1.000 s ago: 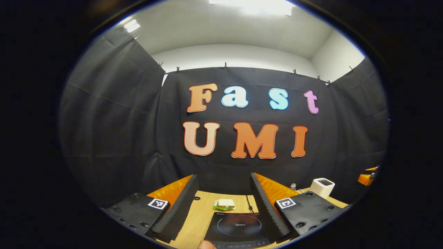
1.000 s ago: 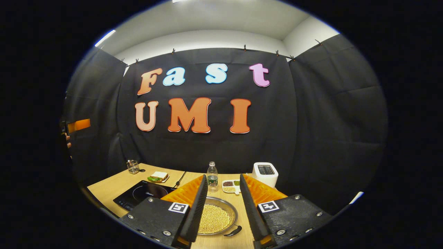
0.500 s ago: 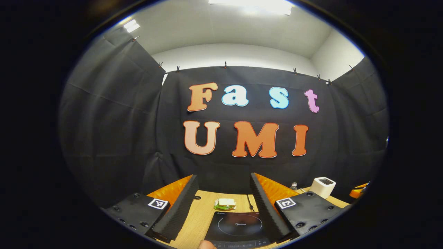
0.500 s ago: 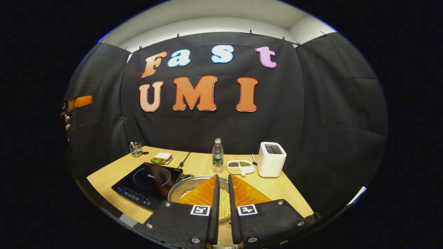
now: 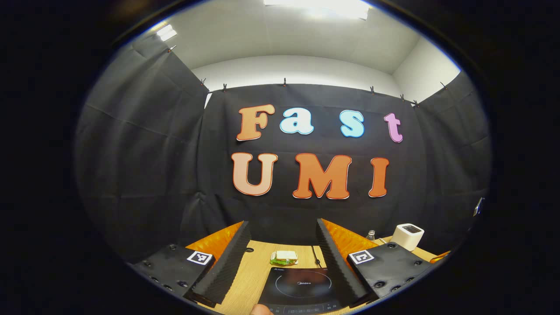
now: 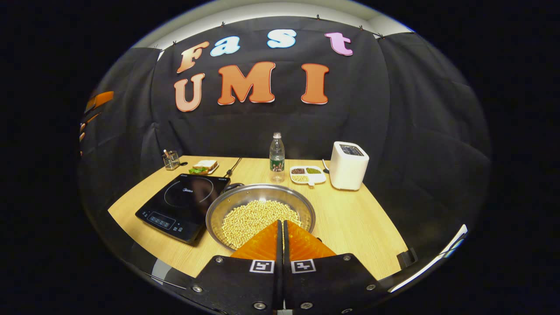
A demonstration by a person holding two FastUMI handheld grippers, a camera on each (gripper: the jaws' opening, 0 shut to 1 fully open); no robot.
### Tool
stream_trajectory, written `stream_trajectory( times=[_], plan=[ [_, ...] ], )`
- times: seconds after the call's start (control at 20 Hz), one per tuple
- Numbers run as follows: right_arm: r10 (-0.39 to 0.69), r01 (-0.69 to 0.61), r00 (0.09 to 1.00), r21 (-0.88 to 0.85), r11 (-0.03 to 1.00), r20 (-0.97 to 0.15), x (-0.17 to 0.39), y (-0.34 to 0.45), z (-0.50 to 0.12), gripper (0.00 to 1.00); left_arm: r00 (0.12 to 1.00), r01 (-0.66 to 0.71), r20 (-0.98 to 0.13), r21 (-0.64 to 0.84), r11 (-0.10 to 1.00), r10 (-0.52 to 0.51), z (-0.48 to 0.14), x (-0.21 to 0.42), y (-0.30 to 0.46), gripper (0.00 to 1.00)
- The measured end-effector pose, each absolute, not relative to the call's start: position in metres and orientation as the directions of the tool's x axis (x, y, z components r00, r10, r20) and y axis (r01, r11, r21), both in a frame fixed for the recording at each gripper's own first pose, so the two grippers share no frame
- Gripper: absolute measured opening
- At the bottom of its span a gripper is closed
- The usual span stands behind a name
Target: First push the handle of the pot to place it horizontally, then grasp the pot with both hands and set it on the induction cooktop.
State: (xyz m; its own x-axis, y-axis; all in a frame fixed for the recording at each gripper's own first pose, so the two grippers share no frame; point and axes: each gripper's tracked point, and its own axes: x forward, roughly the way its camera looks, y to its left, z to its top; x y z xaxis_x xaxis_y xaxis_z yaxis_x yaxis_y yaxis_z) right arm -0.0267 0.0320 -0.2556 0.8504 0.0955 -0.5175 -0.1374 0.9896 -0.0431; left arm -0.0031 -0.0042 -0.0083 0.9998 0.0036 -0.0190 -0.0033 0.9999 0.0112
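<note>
The wooden table [image 6: 350,218] held a black induction cooktop [image 6: 183,203] with small pale lettering too tiny to read, and the steel pot [image 6: 260,214] full of pale beans sat just right of it, apart from the glass. Behind stood a white toaster [image 6: 348,165] and a water bottle [image 6: 276,157], its label unreadable. The right gripper [image 6: 280,227] hung over the pot's near rim with fingers pressed together on nothing, while the left gripper [image 5: 283,245] floated above the cooktop, fingers spread wide.

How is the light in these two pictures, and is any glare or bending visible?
Left gripper view: a ceiling lamp is washed out to white. Right gripper view: even light, a soft reflection on the cooktop, sharp beans in the pot, and the table edge curves from the fisheye lens.
</note>
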Motion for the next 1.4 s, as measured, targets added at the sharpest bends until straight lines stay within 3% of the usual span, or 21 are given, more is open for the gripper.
stream_trajectory(
  times=[0.7,1.4],
  plan=[
    [0.091,-0.173,0.731,-0.055,0.983,-0.676,-0.044,0.033,-0.347,0.0,0.998,-0.024,-0.053,0.014,1.0,0.025,-0.023,0.001,0.001,0.99],
    [0.051,-0.119,0.704,-0.046,0.992,-0.708,-0.028,0.016,-0.378,0.0,0.998,-0.029,-0.063,0.017,0.999,0.03,-0.03,0.002,0.001,0.99]
  ],
)
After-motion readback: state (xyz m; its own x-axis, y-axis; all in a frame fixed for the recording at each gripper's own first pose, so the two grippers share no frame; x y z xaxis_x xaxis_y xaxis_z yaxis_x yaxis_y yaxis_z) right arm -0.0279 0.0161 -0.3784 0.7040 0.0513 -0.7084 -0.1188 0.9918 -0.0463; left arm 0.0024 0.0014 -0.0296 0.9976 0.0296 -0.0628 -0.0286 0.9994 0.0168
